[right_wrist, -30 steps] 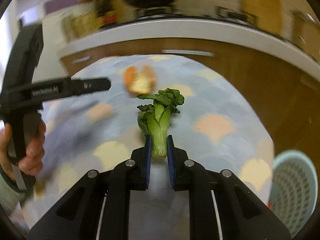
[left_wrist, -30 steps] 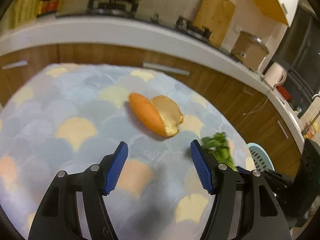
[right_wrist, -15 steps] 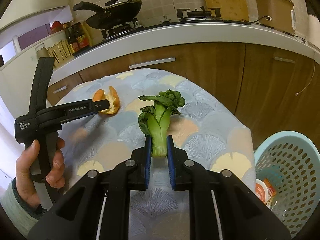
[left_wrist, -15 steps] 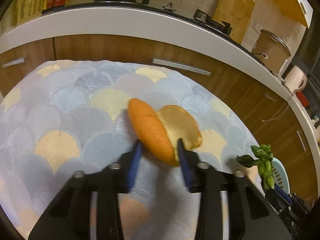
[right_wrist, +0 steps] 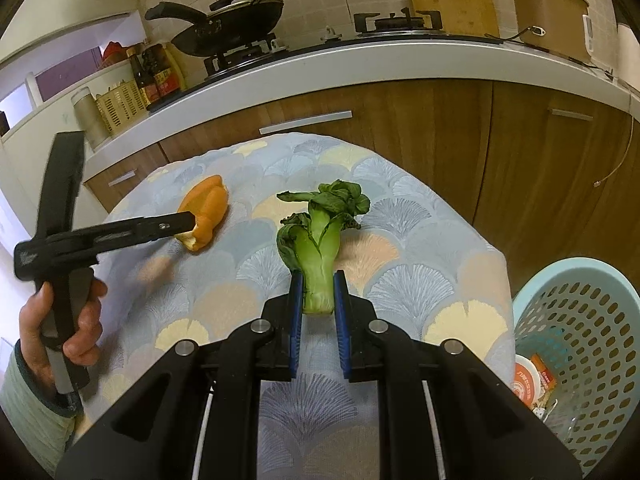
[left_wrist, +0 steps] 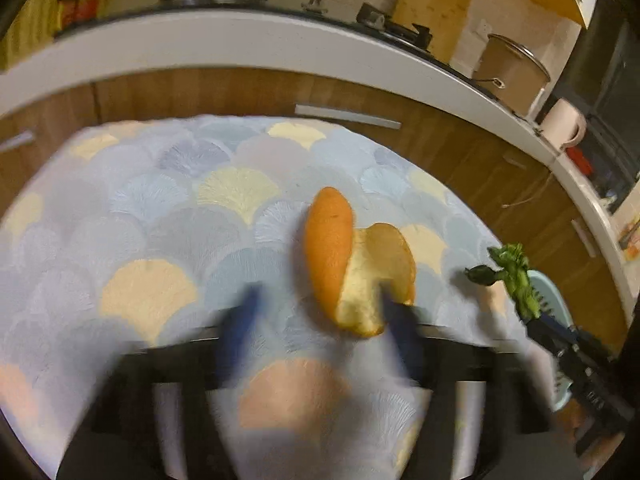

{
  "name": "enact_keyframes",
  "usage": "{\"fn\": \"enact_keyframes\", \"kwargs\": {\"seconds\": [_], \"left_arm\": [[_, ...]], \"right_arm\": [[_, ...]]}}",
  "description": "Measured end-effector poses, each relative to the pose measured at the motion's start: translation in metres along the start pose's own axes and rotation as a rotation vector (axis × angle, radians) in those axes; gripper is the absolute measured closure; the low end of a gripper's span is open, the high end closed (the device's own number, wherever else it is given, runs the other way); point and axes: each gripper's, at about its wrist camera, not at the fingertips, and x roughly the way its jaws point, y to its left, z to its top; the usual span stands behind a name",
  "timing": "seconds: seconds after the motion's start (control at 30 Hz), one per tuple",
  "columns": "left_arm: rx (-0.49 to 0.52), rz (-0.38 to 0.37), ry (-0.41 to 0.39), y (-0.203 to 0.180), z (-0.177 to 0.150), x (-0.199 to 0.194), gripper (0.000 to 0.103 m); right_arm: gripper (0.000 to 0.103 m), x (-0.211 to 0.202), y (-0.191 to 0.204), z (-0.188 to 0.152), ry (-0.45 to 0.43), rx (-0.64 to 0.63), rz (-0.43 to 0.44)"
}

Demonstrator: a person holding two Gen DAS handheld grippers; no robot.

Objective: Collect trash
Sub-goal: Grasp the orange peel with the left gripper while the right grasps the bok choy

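Right hand-held gripper (right_wrist: 317, 308): closed on the stem of the green bok choy (right_wrist: 320, 240).
Left hand-held gripper (left_wrist: 320, 312): blurred, jaws apart around the curled orange peel (left_wrist: 352, 264); grip unclear.
Landmark: pale blue perforated plastic basket (right_wrist: 580, 344), right of the bench (right_wrist: 400, 240).
Advice: carry the bok choy above the basket before opening.

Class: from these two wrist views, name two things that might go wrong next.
1. The left gripper, blurred and open, touches the curled orange peel only at one edge; it may slip free.
2. The right gripper pinches the green bok choy only at its base; it could droop and miss the pale blue perforated basket.
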Motion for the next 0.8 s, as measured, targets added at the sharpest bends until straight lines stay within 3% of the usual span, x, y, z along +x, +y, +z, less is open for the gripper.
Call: {"fn": "enact_keyframes", "kwargs": {"seconds": [0.07,0.2,0.27,0.37,0.43,0.57,0.8], "left_arm": [[0.063,0.027,-0.011,-0.009,-0.006,-0.003,0.022],[0.140,0.038,0.046,-0.028,-0.010,0.008,0.022],[0.176,0.087,0.048,-0.036,-0.009,0.015,0.023],[0.159,0.114,0.038,-0.035,-0.001,0.023,0.030],[0.139,0.097,0.025,-0.031,0.004,0.023,0.052],[0.117,0.048,-0.013,-0.028,0.007,0.013,0.075],[0.136,-0.069,-0.023,-0.053,-0.001,-0.002,0.079]], "right_arm": [[0.090,0.001,-0.001,0.000,0.000,0.005,0.004],[0.090,0.000,-0.002,0.000,0.000,0.007,0.007],[0.090,0.001,-0.002,0.000,0.001,0.009,0.007],[0.090,0.000,-0.001,-0.001,0.001,0.008,0.007],[0.090,0.000,-0.002,0.000,-0.004,0.007,0.006],[0.090,-0.007,-0.004,-0.001,-0.043,0.014,0.004],[0.090,-0.037,-0.018,-0.006,-0.108,0.067,-0.030]]}}
